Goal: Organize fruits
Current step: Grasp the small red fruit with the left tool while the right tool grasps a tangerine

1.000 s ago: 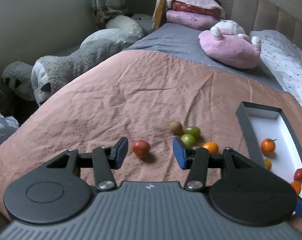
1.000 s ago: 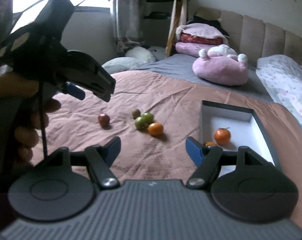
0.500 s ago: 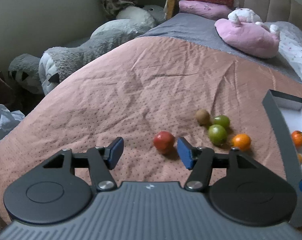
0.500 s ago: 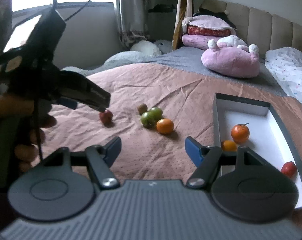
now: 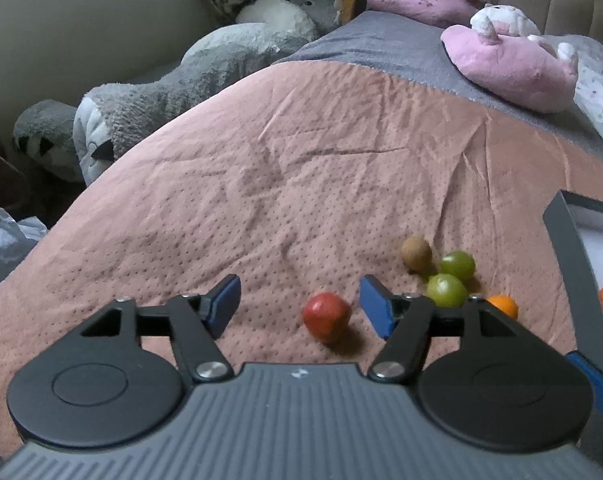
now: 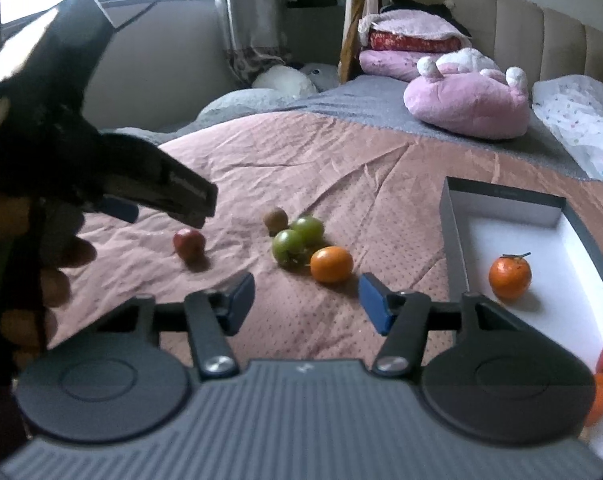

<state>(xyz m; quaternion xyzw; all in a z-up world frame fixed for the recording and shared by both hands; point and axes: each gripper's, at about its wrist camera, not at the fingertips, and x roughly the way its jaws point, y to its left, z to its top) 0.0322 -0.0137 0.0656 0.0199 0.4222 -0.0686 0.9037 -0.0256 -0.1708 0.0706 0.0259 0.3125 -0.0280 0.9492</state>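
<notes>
Since a second ago, the left tool (image 5: 299, 300) has been closing in on the red fruit (image 5: 326, 316), which now is lying between its blue fingertips, nearer the right one; the fingers are standing wide apart and are not touching it. The right tool (image 6: 305, 300) has also been drifting toward the box (image 6: 453, 236), so more of the white inside is showing. It too is wide open and holding nothing, hovering over the pink bedspread (image 5: 301, 160) just short of the orange (image 6: 332, 264).

The task is looking partly done. Inside the box an orange with a stem (image 6: 509, 276) is sitting near the middle, and a red fruit and another orange piece are showing at the near right edge, partly cut off by the frame. Still out on the bed are five pieces: the red fruit on its own, and a cluster of a brown fruit (image 6: 275, 219), two green fruits (image 6: 288, 243) touching one another, and the orange beside them. Judging by this, roughly half the work is remaining, and the red fruit seems to be the next piece going to the box, once the left tool is closing on it.
</notes>
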